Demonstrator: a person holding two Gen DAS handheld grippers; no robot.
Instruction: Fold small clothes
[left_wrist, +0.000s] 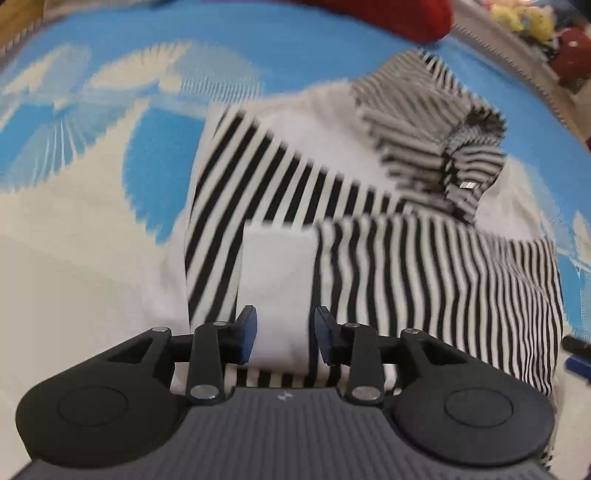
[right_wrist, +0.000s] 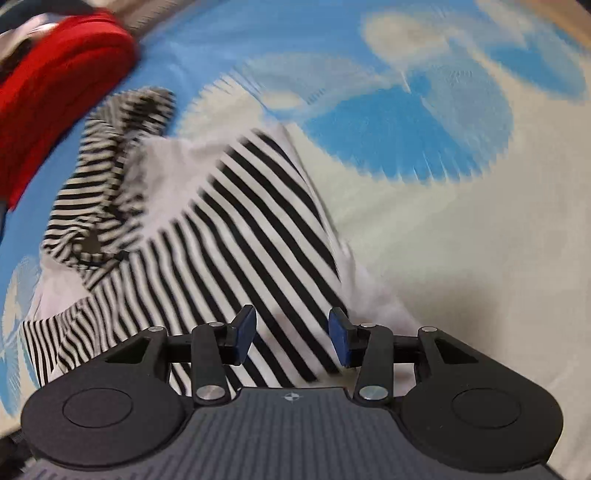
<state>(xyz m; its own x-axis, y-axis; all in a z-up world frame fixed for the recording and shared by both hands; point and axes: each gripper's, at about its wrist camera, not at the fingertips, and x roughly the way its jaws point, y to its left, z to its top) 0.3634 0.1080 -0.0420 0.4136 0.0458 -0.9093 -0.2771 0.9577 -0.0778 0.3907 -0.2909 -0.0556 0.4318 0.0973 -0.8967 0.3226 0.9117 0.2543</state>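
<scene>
A small black-and-white striped hooded top (left_wrist: 406, 277) lies flat on a blue and cream patterned sheet (left_wrist: 110, 166). Its sleeves are folded in over the body and its hood (left_wrist: 436, 140) is bunched at the far end. My left gripper (left_wrist: 284, 332) stands open just over the near edge, with a white sleeve cuff (left_wrist: 277, 266) lying between the blue pads, which do not press on it. In the right wrist view the same top (right_wrist: 229, 221) lies slanted with its hood (right_wrist: 110, 147) at the far left. My right gripper (right_wrist: 291, 334) is open above a striped folded sleeve, gripping nothing.
A red cloth item (left_wrist: 417, 18) lies beyond the hood, and shows at the top left (right_wrist: 55, 92) in the right wrist view. Yellow and red soft toys (left_wrist: 524, 18) sit past the sheet's far right edge. The patterned sheet (right_wrist: 443, 240) stretches wide to the right.
</scene>
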